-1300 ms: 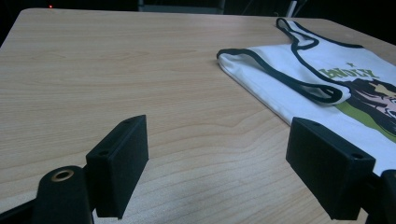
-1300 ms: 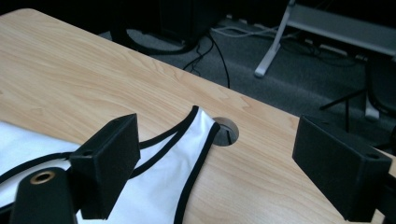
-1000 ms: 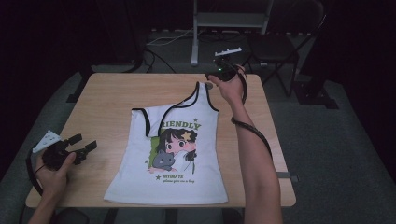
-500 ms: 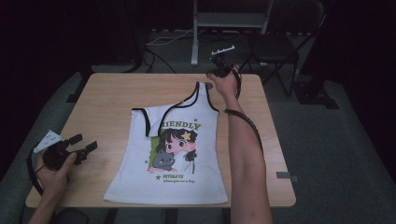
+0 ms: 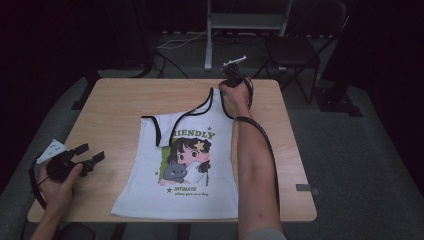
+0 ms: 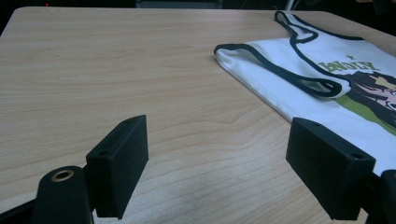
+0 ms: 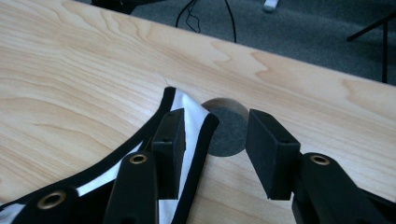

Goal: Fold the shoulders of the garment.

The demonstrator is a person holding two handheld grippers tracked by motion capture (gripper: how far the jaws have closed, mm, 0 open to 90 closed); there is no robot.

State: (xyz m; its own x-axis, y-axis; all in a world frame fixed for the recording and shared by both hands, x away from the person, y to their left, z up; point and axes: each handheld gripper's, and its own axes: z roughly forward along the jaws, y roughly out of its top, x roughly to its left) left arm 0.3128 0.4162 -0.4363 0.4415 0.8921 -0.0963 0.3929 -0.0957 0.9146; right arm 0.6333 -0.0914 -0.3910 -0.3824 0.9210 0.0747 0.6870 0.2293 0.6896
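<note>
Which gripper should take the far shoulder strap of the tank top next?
Right. The right gripper is open at the strap, one jaw already on it. The left gripper sits open near the table's front left, well away from the tank top.

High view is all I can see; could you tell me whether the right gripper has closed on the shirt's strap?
Observer: No. The right gripper is open; one jaw lies on the strap, the other stands apart over the table.
Operator: Is anything near that strap end?
Observer: Yes, a round hole in the table sits right beside it, between the jaws.
Operator: And the left gripper, please?
Observer: The left gripper is open over bare table; the shirt lies off to its side, untouched.
</note>
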